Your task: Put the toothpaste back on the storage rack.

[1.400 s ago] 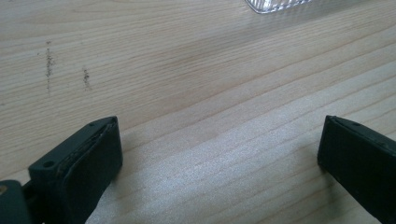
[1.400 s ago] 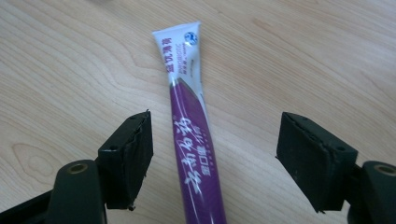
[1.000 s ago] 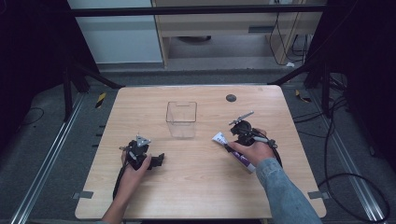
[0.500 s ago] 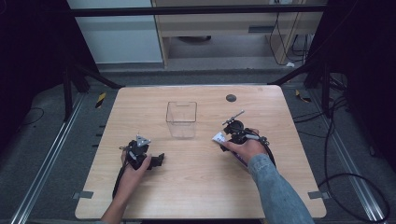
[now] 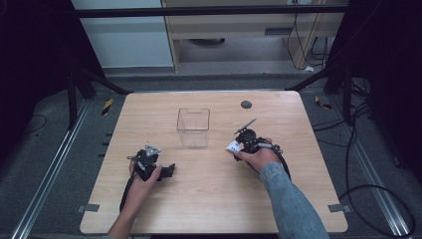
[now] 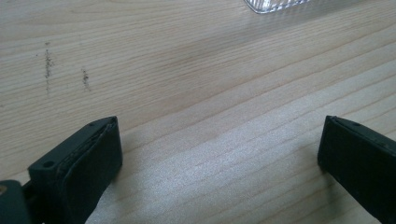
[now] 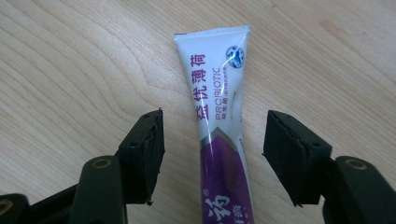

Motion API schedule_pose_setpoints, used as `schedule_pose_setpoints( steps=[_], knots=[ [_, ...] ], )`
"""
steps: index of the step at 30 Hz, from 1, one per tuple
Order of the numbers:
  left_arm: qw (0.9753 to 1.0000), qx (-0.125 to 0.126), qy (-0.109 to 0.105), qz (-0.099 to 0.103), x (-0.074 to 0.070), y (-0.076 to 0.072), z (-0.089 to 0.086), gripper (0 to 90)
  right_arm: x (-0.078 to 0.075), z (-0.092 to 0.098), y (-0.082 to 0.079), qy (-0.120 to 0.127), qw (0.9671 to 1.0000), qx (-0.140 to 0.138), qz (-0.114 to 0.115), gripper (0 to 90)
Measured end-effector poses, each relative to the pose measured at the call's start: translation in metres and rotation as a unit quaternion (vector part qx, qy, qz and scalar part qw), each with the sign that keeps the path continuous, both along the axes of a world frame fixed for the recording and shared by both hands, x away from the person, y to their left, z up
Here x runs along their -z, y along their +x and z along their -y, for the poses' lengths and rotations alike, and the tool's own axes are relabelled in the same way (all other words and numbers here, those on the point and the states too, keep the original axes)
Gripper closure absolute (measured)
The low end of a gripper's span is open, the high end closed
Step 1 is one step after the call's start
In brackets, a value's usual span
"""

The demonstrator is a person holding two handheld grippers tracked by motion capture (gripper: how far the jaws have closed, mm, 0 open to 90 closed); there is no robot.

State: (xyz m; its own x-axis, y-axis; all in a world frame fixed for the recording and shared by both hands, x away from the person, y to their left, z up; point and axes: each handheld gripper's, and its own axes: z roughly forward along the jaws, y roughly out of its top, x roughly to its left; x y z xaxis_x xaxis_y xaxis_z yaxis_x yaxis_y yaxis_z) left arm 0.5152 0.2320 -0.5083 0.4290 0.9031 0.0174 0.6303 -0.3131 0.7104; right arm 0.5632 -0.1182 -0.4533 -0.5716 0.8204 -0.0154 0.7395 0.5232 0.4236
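A white-and-purple toothpaste tube [image 7: 219,135] lay flat on the wooden table [image 5: 209,209], its crimped white end pointing away from the right claw [image 7: 212,154] and its purple part running down between that claw's jaws. The tube carried the word "PROBIOTIC" in purple capitals beside a column of Chinese characters, with a small round blue emblem near the crimp. The right claw's jaws stood apart on either side of the tube, with bare wood showing between each pad and the tube, so nothing was gripped. In the high view the tube [image 5: 232,147] lay at the right claw [image 5: 238,147], to the right of a clear plastic box [image 5: 193,127] standing at mid-table. The left claw [image 6: 219,158] rested low over bare wood near the table's left front, its jaws spread wide and holding nothing, with a corner of the clear box just ahead.
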Motion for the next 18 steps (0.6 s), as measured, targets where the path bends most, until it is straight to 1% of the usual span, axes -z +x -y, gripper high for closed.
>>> schedule_pose_setpoints(
  steps=[3,7,12,15,16,18],
  knots=[
    [1.0,0.0,0.0,0.0,0.0,0.0,0.0,0.0,0.004,-0.002,0.002,-0.003,1.0,0.004,-0.006,41.8],
    [1.0,0.001,0.0,0.0,0.0,0.0,0.0,0.0,0.008,-0.003,0.005,-0.008,0.9999,0.002,-0.011,45.8],
    [1.0,0.002,0.0,0.0,0.0,0.0,0.0,0.0,0.009,-0.004,0.006,-0.009,0.9999,0.006,-0.011,49.4],
    [1.0,0.001,0.0,0.0,0.0,0.0,0.0,0.0,0.011,-0.003,0.006,-0.01,0.9999,0.002,-0.009,51.0],
    [1.0,0.001,0.0,0.0,0.0,0.0,0.0,0.0,0.012,-0.003,0.006,-0.008,0.9999,0.004,-0.012,52.8],
    [1.0,0.002,0.0,0.0,0.0,0.0,0.0,0.0,0.013,-0.003,0.006,-0.006,0.9999,0.005,-0.009,54.1]
  ],
)
